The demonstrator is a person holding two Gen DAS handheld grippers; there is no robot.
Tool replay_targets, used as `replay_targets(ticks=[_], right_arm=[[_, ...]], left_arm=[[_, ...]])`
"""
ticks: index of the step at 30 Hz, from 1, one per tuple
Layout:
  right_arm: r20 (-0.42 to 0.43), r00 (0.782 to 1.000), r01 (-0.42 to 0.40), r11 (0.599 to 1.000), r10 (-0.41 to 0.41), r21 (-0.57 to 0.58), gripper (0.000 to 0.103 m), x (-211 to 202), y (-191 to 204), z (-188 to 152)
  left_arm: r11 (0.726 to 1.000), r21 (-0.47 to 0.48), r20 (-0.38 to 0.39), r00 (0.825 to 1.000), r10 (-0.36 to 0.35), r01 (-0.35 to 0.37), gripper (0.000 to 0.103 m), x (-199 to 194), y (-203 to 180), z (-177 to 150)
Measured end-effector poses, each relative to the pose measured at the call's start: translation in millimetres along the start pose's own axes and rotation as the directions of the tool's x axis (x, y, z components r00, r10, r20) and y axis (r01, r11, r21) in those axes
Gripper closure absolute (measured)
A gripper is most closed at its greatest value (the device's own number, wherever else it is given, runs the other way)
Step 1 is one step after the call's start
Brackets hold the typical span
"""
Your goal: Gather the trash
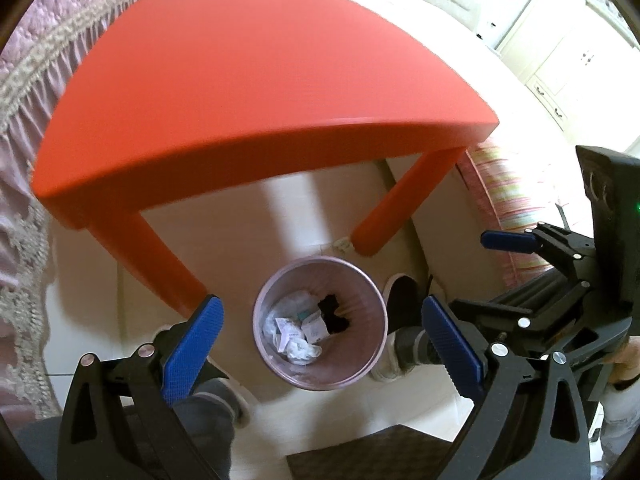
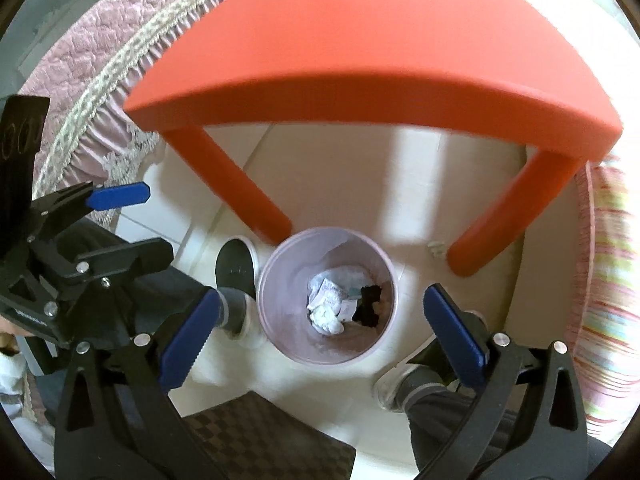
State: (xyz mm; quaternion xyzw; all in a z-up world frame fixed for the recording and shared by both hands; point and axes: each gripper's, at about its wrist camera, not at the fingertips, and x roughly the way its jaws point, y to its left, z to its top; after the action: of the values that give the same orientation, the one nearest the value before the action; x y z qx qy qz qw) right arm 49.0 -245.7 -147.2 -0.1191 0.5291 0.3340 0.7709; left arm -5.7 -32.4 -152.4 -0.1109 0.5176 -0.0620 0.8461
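Note:
A pale pink waste bin (image 1: 320, 376) stands on the floor in front of a red table (image 1: 256, 80). It holds crumpled white paper (image 1: 298, 332) and a black item (image 1: 334, 314). My left gripper (image 1: 322, 354) is open and empty, held above the bin. My right gripper (image 2: 324, 336) is open and empty, also above the bin (image 2: 280, 336), which shows the paper (image 2: 330, 308) and the black item (image 2: 368, 306). The right gripper shows at the right of the left wrist view (image 1: 464, 280). The left gripper shows at the left of the right wrist view (image 2: 132, 226).
The red table (image 2: 380, 40) has bare top and legs (image 2: 236, 184) close to the bin. A pink quilted bed cover (image 1: 24, 160) lies left. A striped cushion (image 2: 608, 280) is right. The person's shoes (image 2: 236, 268) flank the bin. A checkered seat (image 2: 272, 440) is below.

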Motion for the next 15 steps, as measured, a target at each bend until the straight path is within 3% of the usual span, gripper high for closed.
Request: replay_targets(ticks=[7,15], right_arm=[[0.114,0.993,0.036,0.999,-0.036,-0.004,0.003,-50,6,33],[0.230,0.971,0.074,0.997,-0.068,-0.016,0.003,-96,11,82]], left_arm=[[0.999,-0.003,0.095,0.995,0.039,-0.039,0.008,-39,1,27],[0.997,0.011,0.228,0.970,0.078,-0.083,0.008,-87,2,74]])
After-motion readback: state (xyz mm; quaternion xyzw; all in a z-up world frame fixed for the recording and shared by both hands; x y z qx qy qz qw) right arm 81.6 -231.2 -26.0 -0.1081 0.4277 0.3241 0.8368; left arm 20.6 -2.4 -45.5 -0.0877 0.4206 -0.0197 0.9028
